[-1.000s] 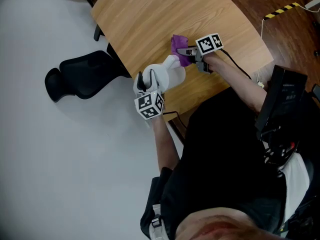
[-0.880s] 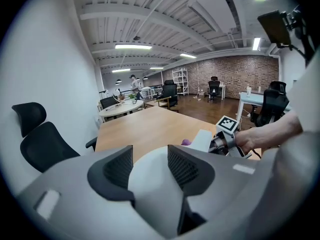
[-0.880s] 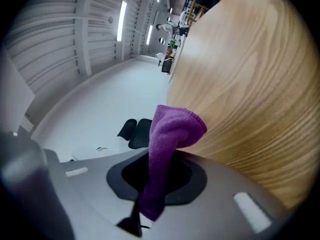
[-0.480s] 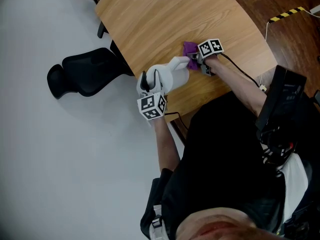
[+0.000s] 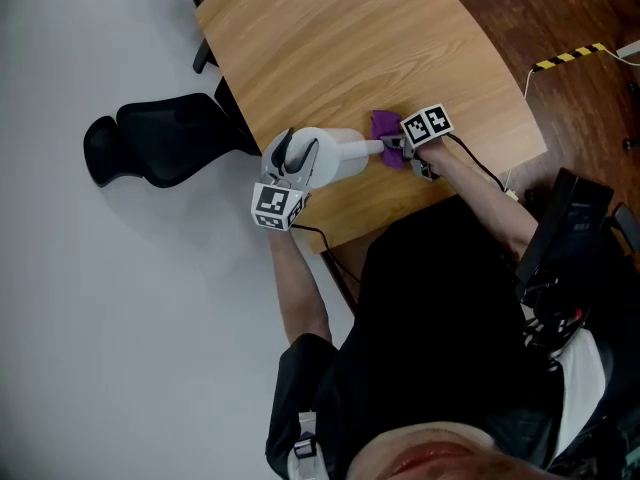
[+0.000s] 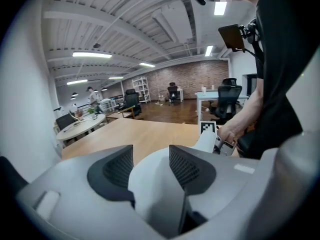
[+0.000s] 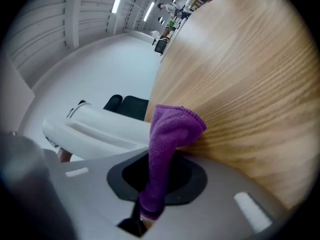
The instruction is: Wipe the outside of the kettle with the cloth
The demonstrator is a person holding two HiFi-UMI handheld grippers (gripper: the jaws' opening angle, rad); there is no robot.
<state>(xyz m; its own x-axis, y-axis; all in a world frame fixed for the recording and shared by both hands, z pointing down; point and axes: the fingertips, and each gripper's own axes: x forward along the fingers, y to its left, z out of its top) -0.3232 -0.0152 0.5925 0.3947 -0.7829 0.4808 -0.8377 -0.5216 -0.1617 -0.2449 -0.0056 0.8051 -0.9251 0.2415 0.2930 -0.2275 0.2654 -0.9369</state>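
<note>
Black chair (image 5: 160, 153) at the left on the grey floor, beside the wooden table (image 5: 330, 38). Left gripper (image 5: 293, 163) left of centre, jaws fairly wide round the white kettle (image 5: 338, 156), pads on it, having just been opening a little. Kettle is tipped sideways at frame centre, near the table's lower edge, spout pointing right. Purple cloth (image 5: 386, 124) sits at the spout end, pinched tight in the right gripper (image 5: 400, 146), just right of centre.

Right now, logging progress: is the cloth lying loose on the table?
No, the right tongs pinch the purple cloth beside the white kettle.
</note>
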